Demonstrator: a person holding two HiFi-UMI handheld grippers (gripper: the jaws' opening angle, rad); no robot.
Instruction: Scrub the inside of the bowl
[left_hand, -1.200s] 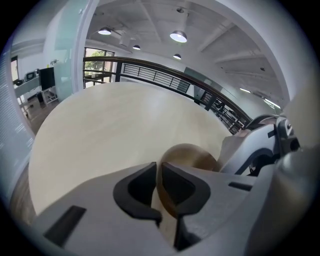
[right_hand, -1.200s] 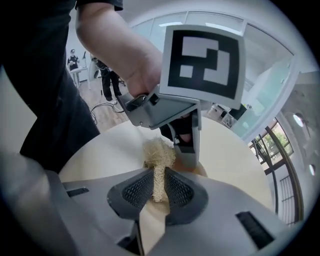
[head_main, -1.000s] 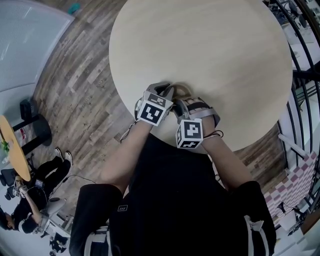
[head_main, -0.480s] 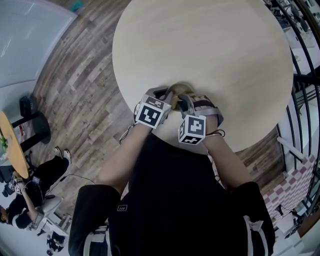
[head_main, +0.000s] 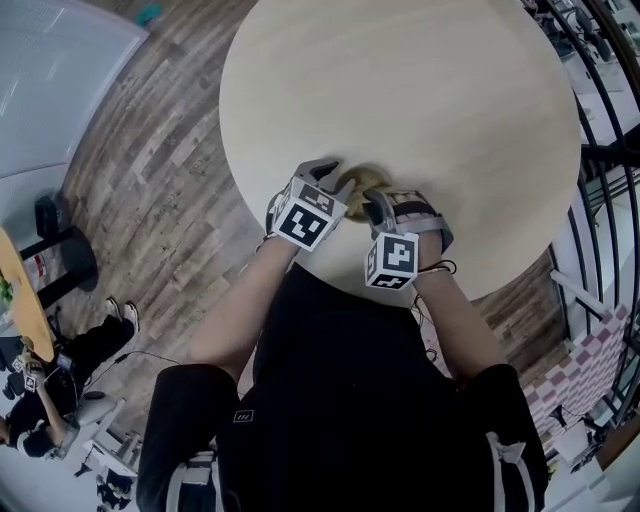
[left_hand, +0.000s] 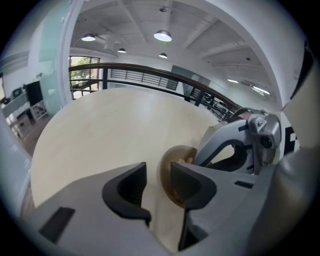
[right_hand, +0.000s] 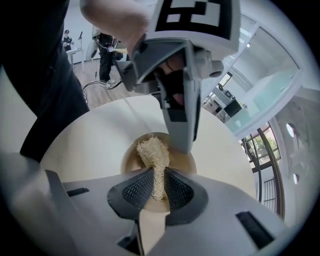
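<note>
A small brown bowl (head_main: 363, 178) stands on the round table, near its front edge. My right gripper (right_hand: 157, 187) is shut on the stem of a pale loofah scrubber (right_hand: 154, 154), whose head rests inside the bowl (right_hand: 128, 159). In the left gripper view my left gripper (left_hand: 158, 174) is opening; only bare table shows in the gap between its jaws. The bowl (left_hand: 170, 172) lies just behind its right jaw. From the head view, the left gripper (head_main: 332, 178) is at the bowl's left side and the right gripper (head_main: 376, 205) at its near side.
The beige table (head_main: 420, 90) stretches away beyond the bowl. Wood floor lies to the left, and a black railing (head_main: 600, 150) runs along the right. The person's torso and arms fill the lower part of the head view.
Both grippers have shifted slightly right and farther onto the table. The right marker cube has moved further from the left one, and the bowl shows a little more between them.
</note>
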